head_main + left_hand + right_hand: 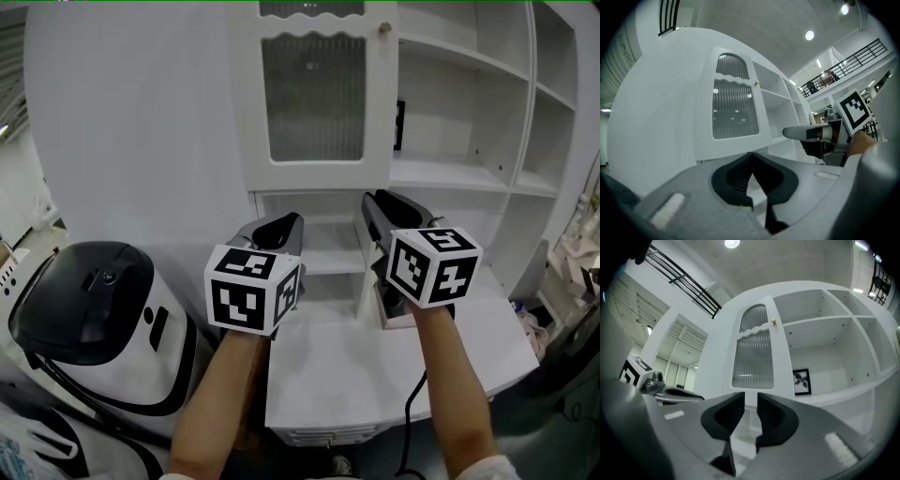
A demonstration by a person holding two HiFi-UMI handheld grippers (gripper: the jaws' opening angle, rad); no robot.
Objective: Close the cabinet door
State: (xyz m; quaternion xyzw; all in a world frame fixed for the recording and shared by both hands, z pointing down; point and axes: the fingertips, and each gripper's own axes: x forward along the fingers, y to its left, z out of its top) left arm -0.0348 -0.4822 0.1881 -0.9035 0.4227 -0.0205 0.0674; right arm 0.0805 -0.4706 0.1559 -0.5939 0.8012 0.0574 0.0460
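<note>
The white cabinet door [314, 94] has a ribbed glass panel and a small knob [383, 28] at its upper right corner. Its knob edge covers part of a framed picture behind it. Both grippers are held level in front of the cabinet, below the door and apart from it. My left gripper [291, 221] is shut, its tips touching with nothing between them [751, 157]. My right gripper [377, 202] has a narrow gap between its jaws and holds nothing [750, 397]. The door [735, 110] and the door [754, 357] fill the middle of both gripper views.
Open white shelves [469, 112] lie right of the door, with a framed picture [801, 381] at their back. A white counter [375, 366] juts out under the grippers. A black-and-white machine [89, 309] stands at lower left. A black cable [410, 422] hangs by the right arm.
</note>
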